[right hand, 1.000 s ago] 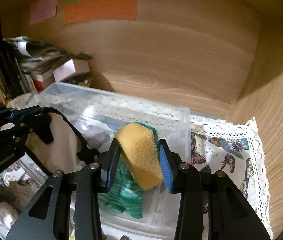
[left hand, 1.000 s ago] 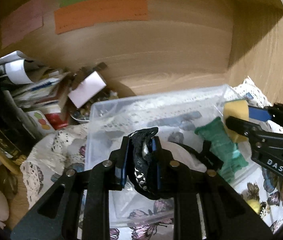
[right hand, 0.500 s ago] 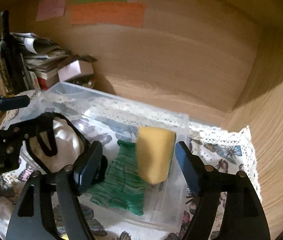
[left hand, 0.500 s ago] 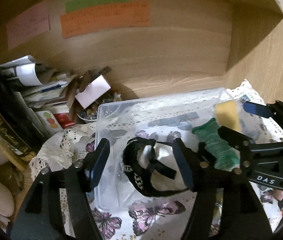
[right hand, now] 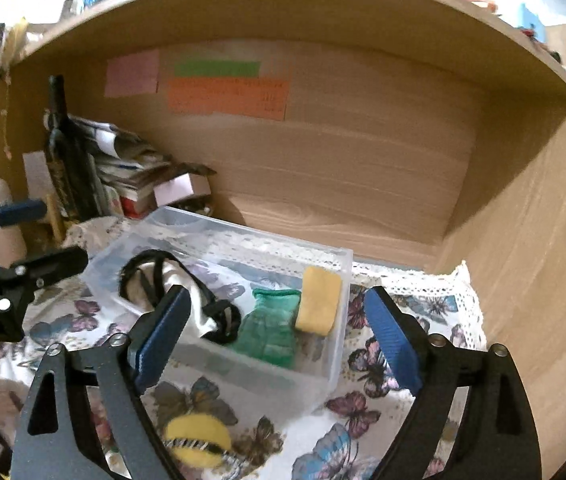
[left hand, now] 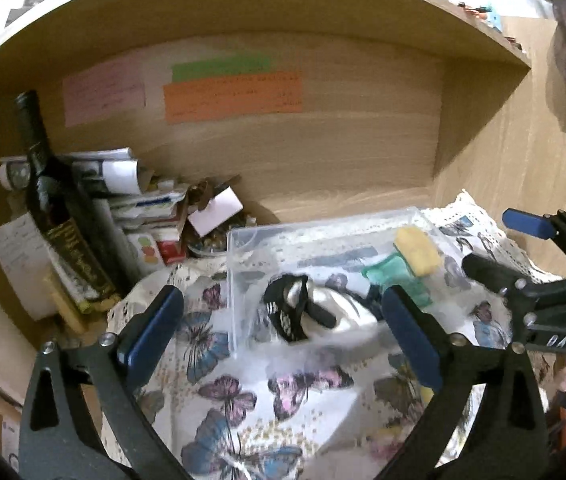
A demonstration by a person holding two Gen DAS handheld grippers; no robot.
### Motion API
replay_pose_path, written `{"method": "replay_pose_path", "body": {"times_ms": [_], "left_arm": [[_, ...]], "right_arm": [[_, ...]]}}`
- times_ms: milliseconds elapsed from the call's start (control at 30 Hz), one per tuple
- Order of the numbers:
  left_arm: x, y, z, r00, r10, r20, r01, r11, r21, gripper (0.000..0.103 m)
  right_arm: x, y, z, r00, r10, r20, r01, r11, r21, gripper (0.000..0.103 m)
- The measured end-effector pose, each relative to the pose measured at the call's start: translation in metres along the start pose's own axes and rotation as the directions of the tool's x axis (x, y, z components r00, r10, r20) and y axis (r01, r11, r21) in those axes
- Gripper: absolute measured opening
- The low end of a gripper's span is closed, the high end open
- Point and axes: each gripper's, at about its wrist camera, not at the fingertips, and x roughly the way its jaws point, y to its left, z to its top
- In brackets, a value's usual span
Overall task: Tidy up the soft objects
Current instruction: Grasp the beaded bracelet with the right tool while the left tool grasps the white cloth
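Both claws hang spread wide and empty. The yellow striped ball point(right hand: 197, 440) lies on the table at six o'clock of the clear bin point(right hand: 323, 380), nearest the right claw point(right hand: 279, 340).

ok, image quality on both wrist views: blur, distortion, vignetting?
Left wrist: strong fisheye curvature on the shelf edge, black corner vignette, motion smear around the clear bin. Right wrist: same curvature, yellow striped ball soft and blurred, upper rim overexposed.
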Motion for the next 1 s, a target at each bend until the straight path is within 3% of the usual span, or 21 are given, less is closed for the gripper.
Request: {"method": "replay_pose_path", "body": {"times_ms": [100, 433, 733, 867, 1000], "left_arm": [[-0.008, 0.003, -0.009, 1.0, -0.011, -0.015, 0.011, 1.0, -0.007, 0.102], [-0.016, 0.008, -0.053, 0.995, -0.016, -0.102, 0.015, 1.0, -0.017, 0.102], [-0.009, 0.001, -0.087, 0.983, -0.025, -0.182, 0.031, 0.999, 0.03, 0.102], [-0.002, 0.001, -0.102, 0.968, -0.053, -0.245, 0.06, 0.998, 0.02, 0.102], [-0.001, 0.003, -0.113, 0.958, -0.076, -0.276, 0.077, 0.997, -0.008, 0.102]], "right_arm": [[-0.011, -0.003, -0.007, 1.0, 0.007, 0.022, -0.008, 1.0, 0.025, 0.103], [-0.021, 0.003, -0.043, 1.0, 0.018, -0.023, -0.017, 0.999, 0.037, 0.103], [-0.005, 0.006, -0.085, 0.986, 0.099, -0.132, -0.082, 0.988, 0.13, 0.102], [0.001, 0.006, -0.101, 0.972, 0.149, -0.182, -0.118, 0.978, 0.17, 0.099], [0.003, 0.002, -0.112, 0.962, 0.161, -0.222, -0.117, 0.973, 0.197, 0.079]]}}
